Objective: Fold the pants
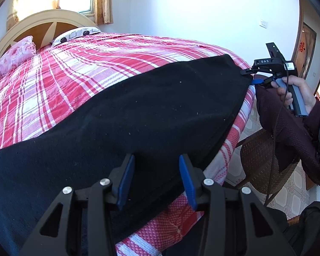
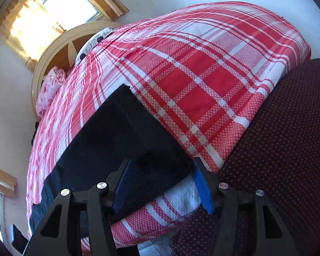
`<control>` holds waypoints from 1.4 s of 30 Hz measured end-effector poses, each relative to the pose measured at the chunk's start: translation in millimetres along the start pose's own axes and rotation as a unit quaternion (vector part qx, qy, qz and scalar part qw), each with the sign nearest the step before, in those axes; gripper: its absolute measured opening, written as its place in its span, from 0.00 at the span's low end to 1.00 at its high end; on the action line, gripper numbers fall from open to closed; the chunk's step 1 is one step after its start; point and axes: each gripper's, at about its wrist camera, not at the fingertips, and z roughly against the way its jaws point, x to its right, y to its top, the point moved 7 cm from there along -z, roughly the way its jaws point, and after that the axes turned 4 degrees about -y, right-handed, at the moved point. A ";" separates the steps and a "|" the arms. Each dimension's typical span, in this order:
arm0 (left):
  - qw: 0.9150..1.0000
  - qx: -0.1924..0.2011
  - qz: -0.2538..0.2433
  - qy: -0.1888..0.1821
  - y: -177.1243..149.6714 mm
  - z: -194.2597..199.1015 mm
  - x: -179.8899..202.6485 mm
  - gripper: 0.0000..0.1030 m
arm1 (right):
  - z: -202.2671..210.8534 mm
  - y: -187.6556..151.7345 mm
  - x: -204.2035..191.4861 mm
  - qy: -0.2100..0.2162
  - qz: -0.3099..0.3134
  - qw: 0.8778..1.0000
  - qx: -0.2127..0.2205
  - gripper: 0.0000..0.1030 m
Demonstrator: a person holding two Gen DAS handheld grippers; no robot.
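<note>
Black pants (image 1: 138,115) lie flat along the near edge of a bed with a red and white plaid cover (image 1: 74,68). My left gripper (image 1: 156,160) is open, its blue-padded fingers just above the pants' near edge. My right gripper (image 1: 250,76) shows in the left wrist view at the pants' far right corner, held in a hand. In the right wrist view the right gripper (image 2: 162,164) is open, its fingers either side of the corner of the pants (image 2: 117,140) at the bed's edge.
A headboard (image 1: 42,21) and pink pillow (image 1: 15,55) are at the far left. A person's dark dotted sleeve (image 2: 277,149) is on the right. A brown wicker chair (image 1: 266,160) stands on the tiled floor beside the bed.
</note>
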 end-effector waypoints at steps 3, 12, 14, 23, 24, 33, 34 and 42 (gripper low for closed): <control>1.000 0.000 0.000 0.000 0.5 -0.2 -0.3 0.45 | 3.5 2.1 8.1 0.025 -0.025 0.999 0.002 0.20; 1.000 0.011 0.013 0.001 2.6 8.5 -3.4 0.45 | 54.7 -3.4 -59.1 0.122 0.033 0.990 0.064 0.13; 1.000 0.012 0.017 0.002 2.3 11.3 -6.0 0.45 | 71.3 -12.6 -92.5 0.134 0.077 0.984 0.084 0.13; 0.999 0.036 0.041 0.007 -1.5 34.5 -21.3 0.45 | 72.9 -81.7 -222.9 0.140 0.249 0.955 0.081 0.13; 0.998 0.037 0.043 0.006 -2.5 36.6 -23.4 0.45 | 70.3 -90.5 -230.6 0.140 0.259 0.953 0.076 0.13; 0.996 0.048 0.077 0.011 -11.1 45.7 -46.9 0.45 | 31.6 -143.1 -283.5 0.154 0.310 0.938 0.024 0.13; 0.995 0.049 0.080 0.014 -11.7 46.7 -49.5 0.45 | 30.0 -147.2 -287.6 0.153 0.314 0.937 0.023 0.13; 0.991 0.065 0.110 0.033 -17.5 61.0 -73.6 0.45 | 8.9 -199.6 -339.1 0.121 0.417 0.901 0.008 0.13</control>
